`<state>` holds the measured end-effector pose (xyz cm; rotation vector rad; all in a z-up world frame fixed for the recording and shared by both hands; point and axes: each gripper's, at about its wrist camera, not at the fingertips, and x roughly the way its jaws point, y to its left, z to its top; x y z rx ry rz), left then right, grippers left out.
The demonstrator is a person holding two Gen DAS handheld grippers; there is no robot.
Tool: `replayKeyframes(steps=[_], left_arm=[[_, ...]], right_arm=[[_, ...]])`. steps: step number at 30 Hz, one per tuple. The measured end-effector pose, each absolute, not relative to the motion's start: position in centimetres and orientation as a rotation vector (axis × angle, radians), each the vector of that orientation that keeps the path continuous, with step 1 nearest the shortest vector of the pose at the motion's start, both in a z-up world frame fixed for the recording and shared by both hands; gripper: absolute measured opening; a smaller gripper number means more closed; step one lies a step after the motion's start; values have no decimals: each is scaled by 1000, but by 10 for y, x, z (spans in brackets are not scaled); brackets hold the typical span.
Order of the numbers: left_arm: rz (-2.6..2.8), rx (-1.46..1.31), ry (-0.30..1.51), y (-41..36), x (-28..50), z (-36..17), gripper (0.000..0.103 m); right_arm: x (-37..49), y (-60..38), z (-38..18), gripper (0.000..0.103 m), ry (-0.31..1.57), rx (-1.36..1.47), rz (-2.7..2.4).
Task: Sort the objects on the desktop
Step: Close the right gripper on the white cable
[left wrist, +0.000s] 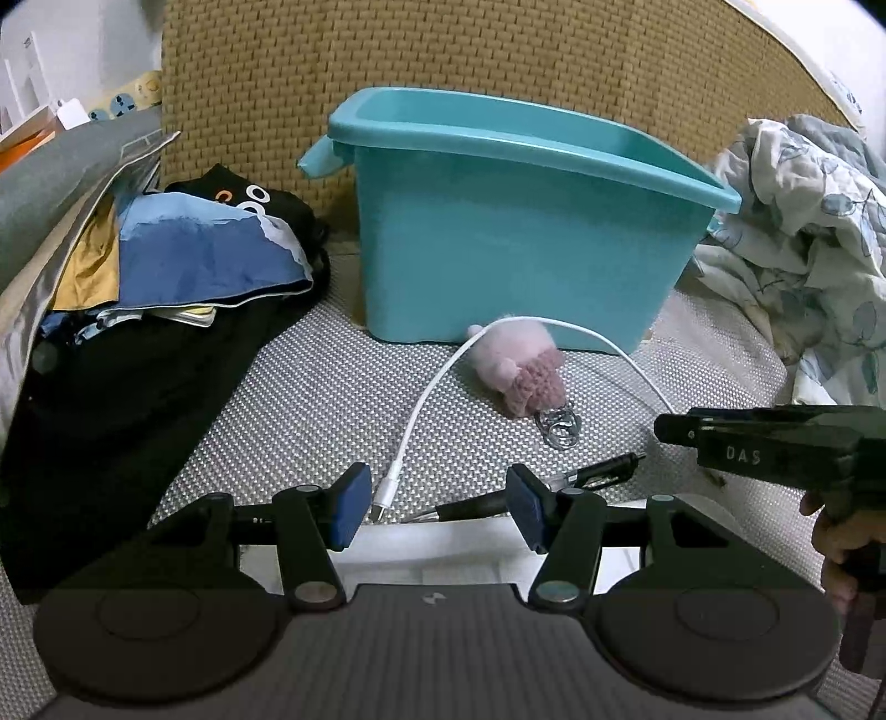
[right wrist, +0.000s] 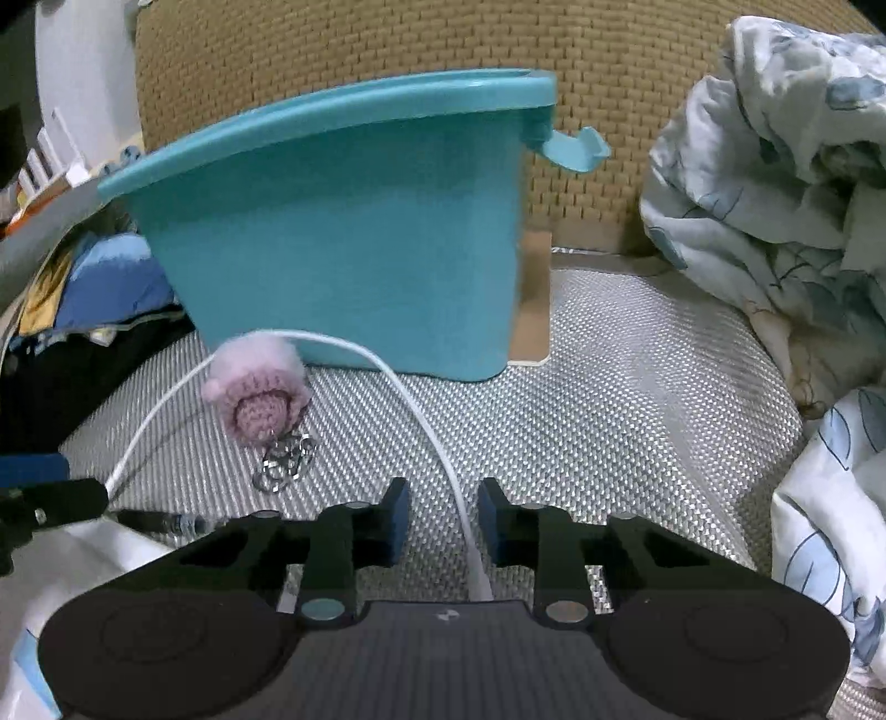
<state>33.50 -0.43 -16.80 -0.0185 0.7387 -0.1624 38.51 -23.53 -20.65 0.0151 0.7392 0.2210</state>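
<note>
A teal plastic bin (left wrist: 515, 238) (right wrist: 343, 232) stands on the woven grey mat. In front of it lies a pink crochet keychain plush (left wrist: 520, 365) (right wrist: 260, 399) with a metal ring. A white charging cable (left wrist: 421, 410) (right wrist: 432, 421) arches over the plush. A black pen (left wrist: 554, 487) (right wrist: 166, 520) lies near the front. My left gripper (left wrist: 440, 507) is open above the cable's plug end and the pen, holding nothing. My right gripper (right wrist: 443, 520) is open with the cable running between its blue pads (right wrist: 396, 520), not clamped. Its black body shows in the left wrist view (left wrist: 775, 448).
A pile of dark clothes and a blue cloth (left wrist: 194, 255) lies left of the bin. A crumpled floral quilt (left wrist: 803, 232) (right wrist: 775, 183) fills the right side. A woven tan panel (left wrist: 443, 50) stands behind. White paper (left wrist: 421, 554) lies under my left gripper.
</note>
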Motion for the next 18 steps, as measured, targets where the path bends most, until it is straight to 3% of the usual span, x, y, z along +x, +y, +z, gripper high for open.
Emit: replayKeyframes(steps=[5,18], left_arm=[[-169,-5,746,-8,335,-170,58],[-150,2,732,-10,333,-169,58]], right_arm=[[383,-231,-208,4,738,-10,236],[355,-206,-170,3,590,-189,265]])
